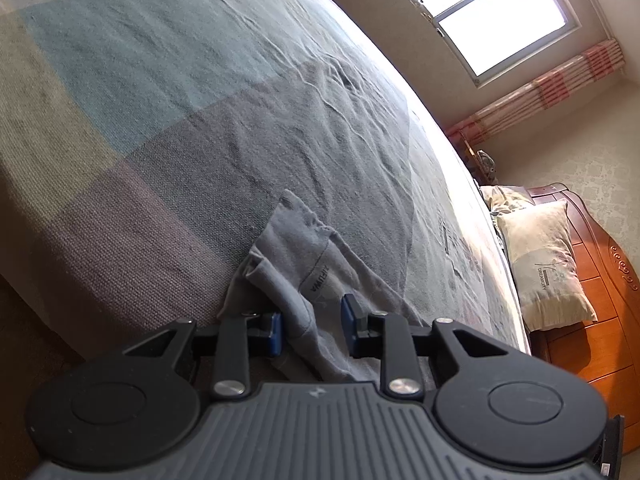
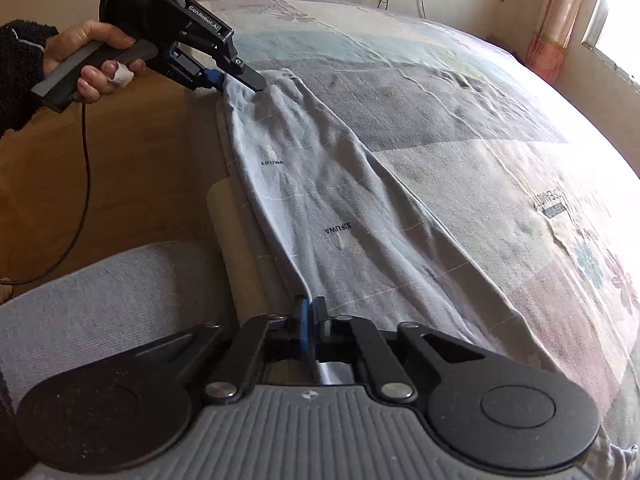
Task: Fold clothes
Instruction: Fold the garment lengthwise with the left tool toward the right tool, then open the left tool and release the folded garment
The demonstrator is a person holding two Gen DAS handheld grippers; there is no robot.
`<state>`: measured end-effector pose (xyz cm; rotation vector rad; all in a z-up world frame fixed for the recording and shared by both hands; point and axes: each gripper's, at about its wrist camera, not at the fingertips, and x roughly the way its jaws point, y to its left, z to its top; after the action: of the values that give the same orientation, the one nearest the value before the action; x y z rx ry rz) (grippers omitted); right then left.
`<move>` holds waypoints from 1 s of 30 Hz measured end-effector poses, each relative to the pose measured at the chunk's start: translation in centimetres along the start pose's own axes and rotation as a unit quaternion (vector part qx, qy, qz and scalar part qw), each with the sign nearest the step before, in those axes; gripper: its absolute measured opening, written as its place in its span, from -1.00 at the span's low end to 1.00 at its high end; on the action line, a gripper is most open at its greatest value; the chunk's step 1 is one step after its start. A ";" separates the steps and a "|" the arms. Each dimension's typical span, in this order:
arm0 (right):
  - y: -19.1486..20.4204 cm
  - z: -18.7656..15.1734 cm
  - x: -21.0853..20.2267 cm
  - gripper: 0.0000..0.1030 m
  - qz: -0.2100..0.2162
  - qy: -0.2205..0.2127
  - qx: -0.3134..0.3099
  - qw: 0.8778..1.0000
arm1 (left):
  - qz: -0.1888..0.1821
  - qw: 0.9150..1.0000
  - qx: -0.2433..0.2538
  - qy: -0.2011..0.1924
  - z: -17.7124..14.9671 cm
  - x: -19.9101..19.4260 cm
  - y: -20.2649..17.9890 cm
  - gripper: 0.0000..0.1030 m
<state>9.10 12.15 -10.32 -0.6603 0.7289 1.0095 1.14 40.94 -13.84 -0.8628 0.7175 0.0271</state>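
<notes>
A light grey garment (image 2: pixel 340 200) printed "XIFUWA" lies stretched along the near edge of the bed. My right gripper (image 2: pixel 312 308) is shut on its near edge, with the cloth pinched between the blue pads. My left gripper (image 2: pixel 242 82), held by a hand (image 2: pixel 92 56), sits at the garment's far, bunched end. In the left wrist view that end of the garment (image 1: pixel 304 248) lies under the left gripper (image 1: pixel 314 324). A fold rises between the blue pads, which stand apart, and the right pad is clear of the fold.
The bed carries a patchwork bedspread (image 2: pixel 480 120) of grey, blue and beige blocks. Pillows (image 1: pixel 548 264) lean on a wooden headboard (image 1: pixel 604 280) under a bright window (image 1: pixel 500 8). Wooden floor (image 2: pixel 120 140) and a grey-clad leg (image 2: pixel 100 288) lie beside the bed. A cable (image 2: pixel 86 152) hangs from the left gripper.
</notes>
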 end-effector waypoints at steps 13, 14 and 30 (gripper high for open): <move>-6.2 1.0 -2.8 -0.68 -0.006 -0.044 0.050 0.998 | -0.003 1.000 0.002 0.001 -0.2 -0.5 1.0 -0.58; -7.3 1.3 -2.3 -0.68 -0.026 -0.041 0.047 0.998 | -0.005 1.000 0.001 0.002 -0.2 -0.5 1.0 -0.58; -12.0 0.3 1.6 -0.97 -0.071 0.012 0.026 0.997 | 0.006 0.999 0.037 0.007 -0.4 -0.5 -0.1 -0.58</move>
<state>20.64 8.50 -9.59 -0.6706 0.7161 0.8509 0.54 40.70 -13.61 -0.7881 0.7335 0.0055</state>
